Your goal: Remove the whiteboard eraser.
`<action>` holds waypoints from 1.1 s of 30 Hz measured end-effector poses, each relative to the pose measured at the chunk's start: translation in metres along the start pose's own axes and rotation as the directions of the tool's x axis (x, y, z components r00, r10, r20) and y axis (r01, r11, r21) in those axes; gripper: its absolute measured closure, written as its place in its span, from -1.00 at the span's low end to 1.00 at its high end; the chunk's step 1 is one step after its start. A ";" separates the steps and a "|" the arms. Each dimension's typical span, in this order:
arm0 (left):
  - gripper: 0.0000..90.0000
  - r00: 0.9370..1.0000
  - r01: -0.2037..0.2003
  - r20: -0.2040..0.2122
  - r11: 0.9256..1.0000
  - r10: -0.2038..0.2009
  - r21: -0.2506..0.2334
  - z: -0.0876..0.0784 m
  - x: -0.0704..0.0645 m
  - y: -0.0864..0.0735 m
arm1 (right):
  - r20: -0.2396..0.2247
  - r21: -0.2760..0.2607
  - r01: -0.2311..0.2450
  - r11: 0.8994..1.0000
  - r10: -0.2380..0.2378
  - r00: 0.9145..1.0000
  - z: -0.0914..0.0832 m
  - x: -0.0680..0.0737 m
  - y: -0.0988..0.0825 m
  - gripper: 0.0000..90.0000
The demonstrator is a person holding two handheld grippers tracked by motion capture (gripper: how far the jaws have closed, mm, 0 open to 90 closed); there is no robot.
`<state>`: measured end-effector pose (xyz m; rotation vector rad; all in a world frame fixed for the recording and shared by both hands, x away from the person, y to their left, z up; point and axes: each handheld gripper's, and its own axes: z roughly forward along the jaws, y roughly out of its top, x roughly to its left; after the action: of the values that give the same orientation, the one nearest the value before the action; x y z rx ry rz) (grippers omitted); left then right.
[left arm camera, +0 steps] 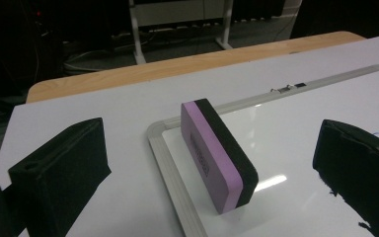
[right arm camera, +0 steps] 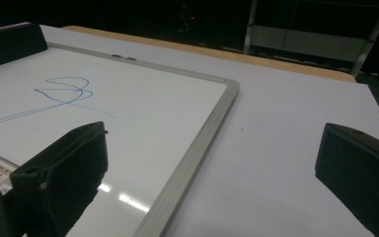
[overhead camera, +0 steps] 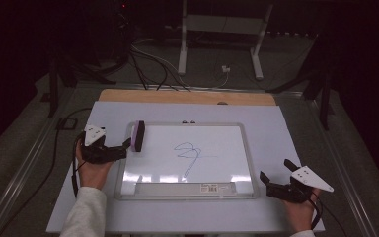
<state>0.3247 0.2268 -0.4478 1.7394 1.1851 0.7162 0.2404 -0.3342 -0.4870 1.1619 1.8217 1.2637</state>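
Purple-and-black foam eraser [left arm camera: 219, 155] on edge, upper-left corner of silver-framed whiteboard [overhead camera: 249, 163]. Left gripper [left arm camera: 212, 173] fingers spread, straddling eraser untouched. Right gripper [overhead camera: 276, 178], lower right, fingers open, empty.

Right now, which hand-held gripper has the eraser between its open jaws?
The left hand-held gripper: its open jaws flank the purple-and-black eraser at the whiteboard's corner. The right hand-held gripper is open over nothing.
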 end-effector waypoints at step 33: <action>-0.87 0.998 0.037 0.036 0.992 -0.042 0.117 0.046 -0.005 -0.004 | -0.004 0.007 0.014 1.000 -0.014 1.000 0.001 0.001 0.000 -1.00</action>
<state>0.3598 0.2065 -0.4713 1.8119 1.2527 0.5976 0.2405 -0.3327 -0.4870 1.1490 1.8355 1.2543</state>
